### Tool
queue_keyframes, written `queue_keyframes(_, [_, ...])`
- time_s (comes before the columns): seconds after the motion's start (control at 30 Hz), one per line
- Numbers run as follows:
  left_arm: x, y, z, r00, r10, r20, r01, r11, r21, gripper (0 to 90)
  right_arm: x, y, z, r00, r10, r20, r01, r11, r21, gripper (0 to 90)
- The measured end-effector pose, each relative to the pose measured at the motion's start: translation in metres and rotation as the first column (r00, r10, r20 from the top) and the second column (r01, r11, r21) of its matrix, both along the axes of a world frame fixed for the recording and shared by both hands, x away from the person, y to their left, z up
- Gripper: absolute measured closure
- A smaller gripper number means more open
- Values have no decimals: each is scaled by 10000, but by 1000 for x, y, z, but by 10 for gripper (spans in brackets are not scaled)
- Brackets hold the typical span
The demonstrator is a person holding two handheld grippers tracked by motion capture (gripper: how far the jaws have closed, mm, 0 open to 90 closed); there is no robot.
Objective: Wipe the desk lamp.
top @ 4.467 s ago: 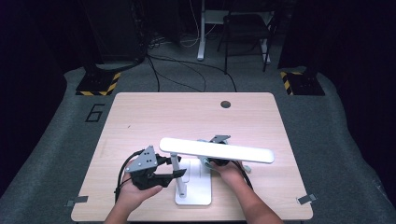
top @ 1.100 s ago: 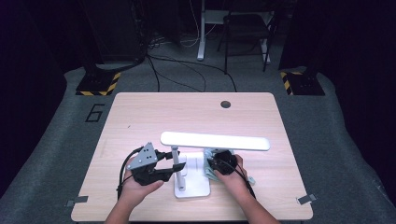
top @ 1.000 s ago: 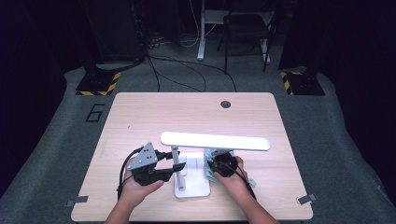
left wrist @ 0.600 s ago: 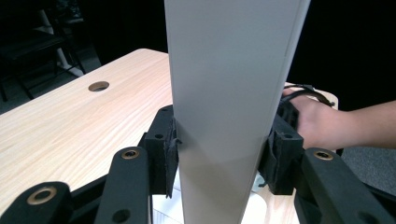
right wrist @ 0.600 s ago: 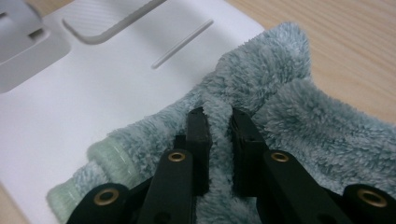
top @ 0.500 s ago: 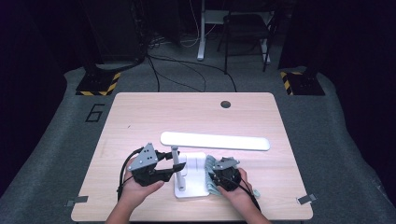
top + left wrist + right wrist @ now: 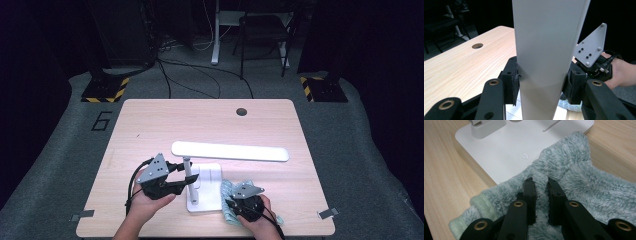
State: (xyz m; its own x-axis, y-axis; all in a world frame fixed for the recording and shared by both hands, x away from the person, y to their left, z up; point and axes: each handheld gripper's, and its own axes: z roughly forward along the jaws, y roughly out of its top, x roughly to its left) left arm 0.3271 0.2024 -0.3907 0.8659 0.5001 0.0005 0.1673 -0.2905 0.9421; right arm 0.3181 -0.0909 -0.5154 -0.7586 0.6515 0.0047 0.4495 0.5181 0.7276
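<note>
Cloth (image 7: 584,185), soft fluffy teal, lower right, pinched in a fold by my right gripper (image 7: 541,185); left gripper (image 7: 541,82) clamps stiff lamp post (image 7: 546,50), steadying light lamp.

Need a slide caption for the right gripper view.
Right gripper pinches a fluffy grey-green cloth lying against the white lamp base on the wooden table.

My left gripper (image 7: 186,181) sits left of the lamp base (image 7: 207,187), its jaws either side of the lamp's upright post (image 7: 544,62), with the lamp head (image 7: 230,150) stretching rightward above and behind the base. My right gripper (image 7: 541,195) is at the base's right front corner, pinching the cloth (image 7: 584,187), which overlaps the base's edge near its power button (image 7: 523,156). The base stands on the table (image 7: 150,125), toward the near edge, well in front of the cable hole (image 7: 242,111).
</note>
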Motion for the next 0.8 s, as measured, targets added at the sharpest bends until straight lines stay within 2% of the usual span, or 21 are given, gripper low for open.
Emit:
queue_keyframes(0.03, [0,0,0,10000,14,-12,-14,10000,-12,542,1,0,0,10000,65,74,-64,10000,-44,793])
queue_keyframes(0.1, [0,0,0,10000,18,-26,-18,10000,-9,542,1,1,0,9999,-123,-98,124,9999,66,793])
queue_keyframes(0.27, [1,0,0,10000,-39,-81,38,10000,-90,542,9,0,-1,9997,-146,-212,151,9996,256,793])
queue_keyframes(0.3, [1,1,0,10000,-75,-33,75,10000,-63,542,10,0,0,9993,-212,-317,219,9995,218,793])
queue_keyframes(0.4, [2,1,-1,9997,-143,-178,139,9996,-228,541,17,3,0,9995,-265,-156,266,9996,75,793])
queue_keyframes(0.43, [2,1,-2,9998,-136,-173,132,9996,-247,540,19,4,0,9988,-442,-206,443,9990,49,793])
queue_keyframes(0.5, [2,1,-2,9997,-145,-181,141,9996,-243,540,28,6,0,9989,-474,-57,474,9989,-10,792])
queue_keyframes(0.57, [2,1,-2,9997,-160,-178,155,9996,-243,540,36,7,0,9981,-612,-108,613,9981,71,791])
queue_keyframes(0.7, [2,1,-2,9997,-165,-166,162,9996,-236,540,56,11,0,9976,-692,43,692,9975,-130,790])
queue_keyframes(0.8, [3,1,-2,9996,-223,-185,219,9995,-212,539,72,14,0,9950,-994,48,994,9950,-45,789])
